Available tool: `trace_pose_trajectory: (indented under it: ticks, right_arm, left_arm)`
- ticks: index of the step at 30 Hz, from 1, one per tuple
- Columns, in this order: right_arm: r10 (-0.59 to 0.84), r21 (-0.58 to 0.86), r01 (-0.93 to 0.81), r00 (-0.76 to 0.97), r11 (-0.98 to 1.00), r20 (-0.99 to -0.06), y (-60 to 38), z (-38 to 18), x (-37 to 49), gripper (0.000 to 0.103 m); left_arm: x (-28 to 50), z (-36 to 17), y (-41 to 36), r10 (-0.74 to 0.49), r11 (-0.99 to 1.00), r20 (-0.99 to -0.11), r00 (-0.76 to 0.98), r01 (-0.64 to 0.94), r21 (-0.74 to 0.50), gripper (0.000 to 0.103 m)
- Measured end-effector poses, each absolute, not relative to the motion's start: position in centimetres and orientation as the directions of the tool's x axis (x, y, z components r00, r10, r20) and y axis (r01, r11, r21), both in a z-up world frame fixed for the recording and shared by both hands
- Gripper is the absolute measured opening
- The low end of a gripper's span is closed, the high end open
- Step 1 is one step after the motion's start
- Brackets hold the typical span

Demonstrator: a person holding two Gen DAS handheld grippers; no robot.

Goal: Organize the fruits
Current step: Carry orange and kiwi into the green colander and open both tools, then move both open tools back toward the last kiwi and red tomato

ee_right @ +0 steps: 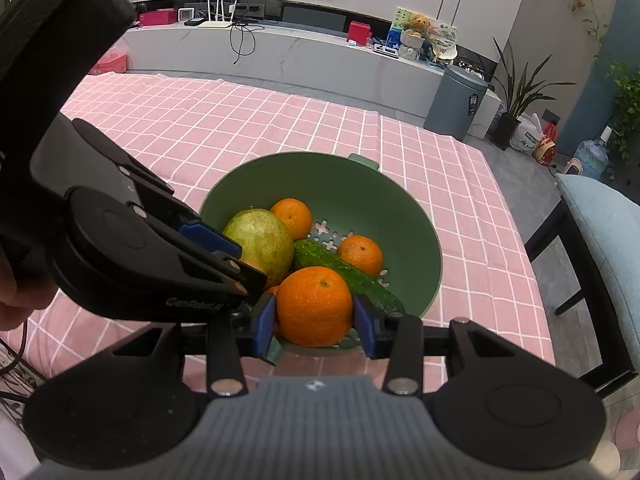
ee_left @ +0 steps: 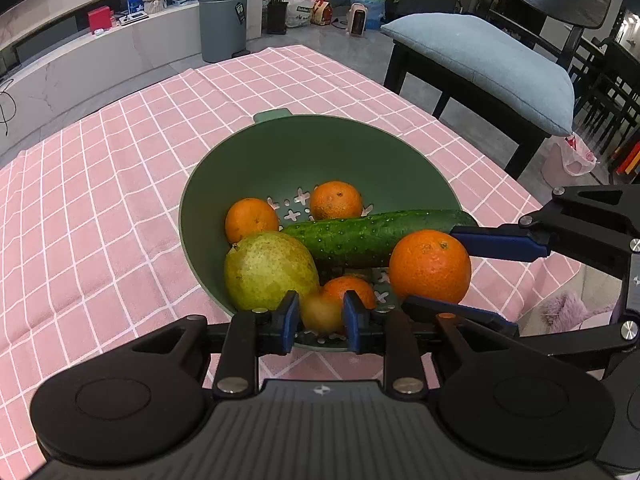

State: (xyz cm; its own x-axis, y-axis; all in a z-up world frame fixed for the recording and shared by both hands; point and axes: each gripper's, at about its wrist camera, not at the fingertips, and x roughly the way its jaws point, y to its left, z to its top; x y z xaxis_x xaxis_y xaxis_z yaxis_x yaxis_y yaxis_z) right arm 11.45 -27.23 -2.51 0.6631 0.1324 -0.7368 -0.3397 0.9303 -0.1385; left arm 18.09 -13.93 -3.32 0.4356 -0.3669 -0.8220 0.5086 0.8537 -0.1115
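A green colander bowl [ee_left: 280, 152] sits on the pink checked cloth. It holds a yellow-green pear [ee_left: 268, 270], a cucumber [ee_left: 360, 236] and several oranges, two at the back [ee_left: 336, 200] [ee_left: 250, 218]. My left gripper [ee_left: 322, 320] hangs low over the bowl's near rim, with a small yellow-orange fruit [ee_left: 320, 312] between its blue pads, which stand slightly off it. Another orange [ee_left: 352, 286] lies just behind. My right gripper [ee_right: 314, 316] is shut on a large orange [ee_right: 314, 304] above the bowl's near right side. The same large orange [ee_left: 430, 266] shows in the left wrist view.
The pink cloth [ee_left: 120, 200] covers the table on every side of the bowl. A dark bench with a blue cushion [ee_left: 492, 64] stands past the table's right edge. A grey bin [ee_left: 222, 24] and a white counter [ee_right: 280, 52] are on the floor beyond.
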Motion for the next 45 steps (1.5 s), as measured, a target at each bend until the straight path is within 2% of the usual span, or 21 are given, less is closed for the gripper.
trace_pose_trajectory:
  ticks: [4, 12, 21, 29, 39, 45]
  right_arm:
    - [0.138, -0.131, -0.340, 0.662, 0.931, -0.737, -27.5, -2.3, 11.5, 0.039]
    - [0.136, -0.158, -0.344, 0.694, 0.926, -0.707, -27.5, -1.5, 12.7, 0.039]
    - [0.134, -0.129, -0.314, 0.694, 0.941, -0.707, -26.7, -2.4, 18.3, 0.039]
    - [0.125, -0.050, -0.249, 0.639, 0.967, -0.759, -26.3, -5.3, 21.9, 0.039]
    - [0.123, -0.049, -0.242, 0.647, 0.969, -0.753, -26.1, -5.5, 21.6, 0.040]
    - [0.137, -0.041, -0.233, 0.698, 0.972, -0.702, -26.0, -3.4, 18.7, 0.043]
  left_arm:
    - [18.1, -2.8, -13.2, -0.391, 0.856, -0.807, 0.442, 0.496, -0.143, 0.041]
    - [17.9, -0.7, -10.4, -0.409, 0.878, -0.759, 0.507, 0.446, -0.175, 0.041]
    - [19.0, -0.2, -6.3, -0.318, 0.936, -0.760, 0.566, 0.316, -0.157, 0.041]
    - [18.7, -1.2, -4.2, -0.235, 0.959, -0.790, 0.567, 0.270, -0.091, 0.041]
    - [17.4, -1.5, -1.9, -0.247, 0.960, -0.793, 0.557, 0.254, -0.120, 0.041]
    - [15.8, -0.8, -0.8, -0.269, 0.956, -0.782, 0.562, 0.255, -0.145, 0.041]
